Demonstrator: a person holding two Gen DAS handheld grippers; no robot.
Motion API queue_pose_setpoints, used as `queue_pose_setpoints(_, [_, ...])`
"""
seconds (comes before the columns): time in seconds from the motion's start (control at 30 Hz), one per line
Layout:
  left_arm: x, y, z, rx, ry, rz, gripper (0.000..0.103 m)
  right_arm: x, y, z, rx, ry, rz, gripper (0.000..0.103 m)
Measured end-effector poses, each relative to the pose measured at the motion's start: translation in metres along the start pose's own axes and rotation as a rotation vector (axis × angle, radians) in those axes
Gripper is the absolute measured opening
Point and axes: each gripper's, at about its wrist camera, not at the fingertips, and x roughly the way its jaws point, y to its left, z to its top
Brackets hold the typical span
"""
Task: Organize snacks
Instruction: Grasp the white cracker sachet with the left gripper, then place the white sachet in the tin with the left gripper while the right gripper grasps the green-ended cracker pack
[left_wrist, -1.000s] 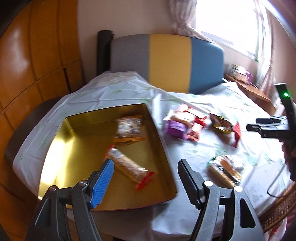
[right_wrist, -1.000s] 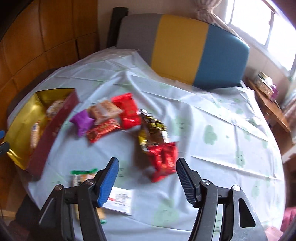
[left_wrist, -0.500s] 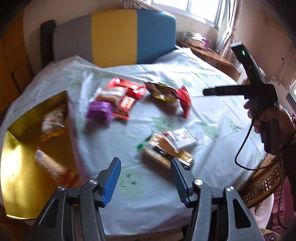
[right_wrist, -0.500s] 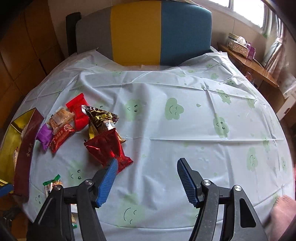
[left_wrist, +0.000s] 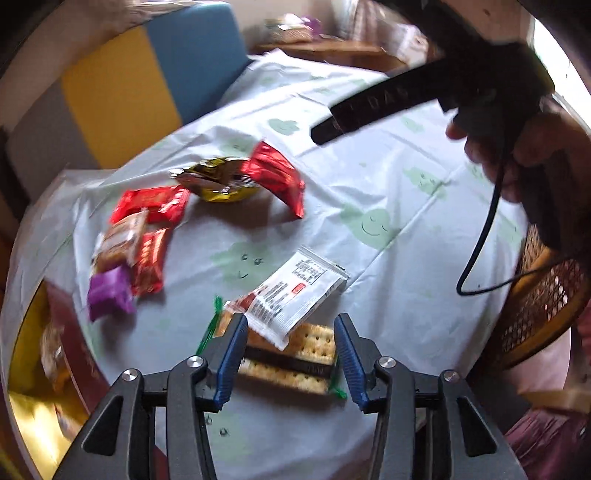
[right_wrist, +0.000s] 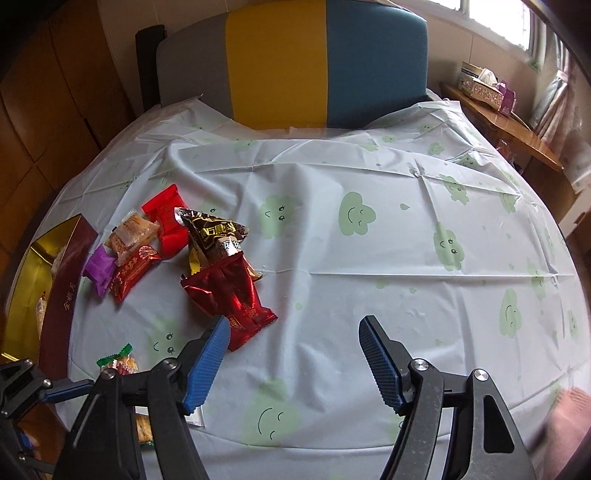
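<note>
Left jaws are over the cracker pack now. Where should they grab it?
Take the cracker pack across its short width, from above. It lies flat and long between the closing jaws of the left gripper. Grip toward the bare end with the green seal, clear of the white sachet overlapping the far end.

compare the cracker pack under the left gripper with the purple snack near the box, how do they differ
The cracker pack is clear with green ends, showing pale crackers; the purple snack is opaque. The cracker pack is long and much bigger; the purple snack is small and squarish. A white packet lies partly on the cracker pack; nothing covers the purple snack. Both lie on the tablecloth, outside the box.
</note>
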Motion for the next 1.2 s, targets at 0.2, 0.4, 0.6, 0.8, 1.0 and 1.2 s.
queue_pose_setpoints(0.2, [0.027,-0.005,0.024,0.162,0.084,-0.013,0.058,-0.003,-0.012,0.005,0.052,-0.009,-0.002,0.074])
queue_pose_setpoints(0.4, [0.053,-0.007,0.036,0.254,0.175,-0.034,0.070,-0.003,-0.021,0.009,0.082,-0.012,-0.024,0.075])
queue_pose_setpoints(0.6, [0.067,-0.002,0.037,0.209,0.191,-0.113,0.044,-0.004,-0.026,0.010,0.106,-0.018,-0.023,0.075])
queue_pose_setpoints(0.8, [0.040,0.016,0.030,0.071,0.035,-0.072,0.036,-0.001,-0.024,0.009,0.091,-0.008,-0.030,0.075])
queue_pose_setpoints(1.0, [-0.021,0.055,-0.005,-0.156,-0.127,-0.022,0.036,0.005,-0.003,0.004,0.003,0.026,0.064,0.075])
queue_pose_setpoints(1.2, [-0.058,0.075,-0.052,-0.349,-0.195,-0.019,0.036,0.008,0.063,-0.018,-0.261,0.084,0.246,0.075])
